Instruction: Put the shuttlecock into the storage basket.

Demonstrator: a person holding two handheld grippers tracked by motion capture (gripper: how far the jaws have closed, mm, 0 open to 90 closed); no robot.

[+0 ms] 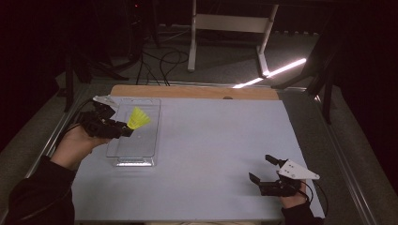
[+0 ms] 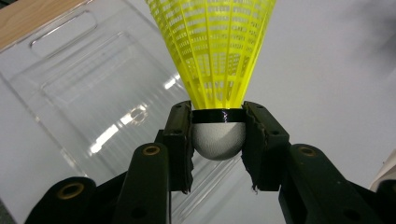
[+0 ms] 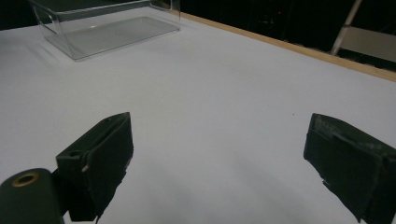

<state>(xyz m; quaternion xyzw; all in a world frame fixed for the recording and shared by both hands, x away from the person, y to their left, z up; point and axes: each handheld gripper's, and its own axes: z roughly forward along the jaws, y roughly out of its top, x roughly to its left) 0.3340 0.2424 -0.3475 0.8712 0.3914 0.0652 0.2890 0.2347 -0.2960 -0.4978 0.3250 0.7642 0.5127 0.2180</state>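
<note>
Right gripper [image 1: 261, 169]: nearest us, low at the right of the table [image 1: 211, 140]; we see its jaws spread wide with nothing between them, only bare white surface ahead.
Left gripper [image 1: 126, 130]: we have its jaws clamped on the shuttlecock [image 1: 139, 118]; in the left gripper view the pads press both sides of the white cork, just under the black band.
Shuttlecock: held clear of the table, yellow skirt pointing away from the hand, out over the tray [image 1: 123, 152].
Tray: clear plastic, at the table's left, long side running away from us; we see nothing lying in it.
Done so far: we judge the pick-up finished and the carry nearly so, since the shuttlecock already hangs above the tray.
Left to do: we take it that lowering, opening the jaws and pulling the hand back remain.
Far edge: wooden strip [image 1: 195, 92] beyond the tray, dark floor behind.
</note>
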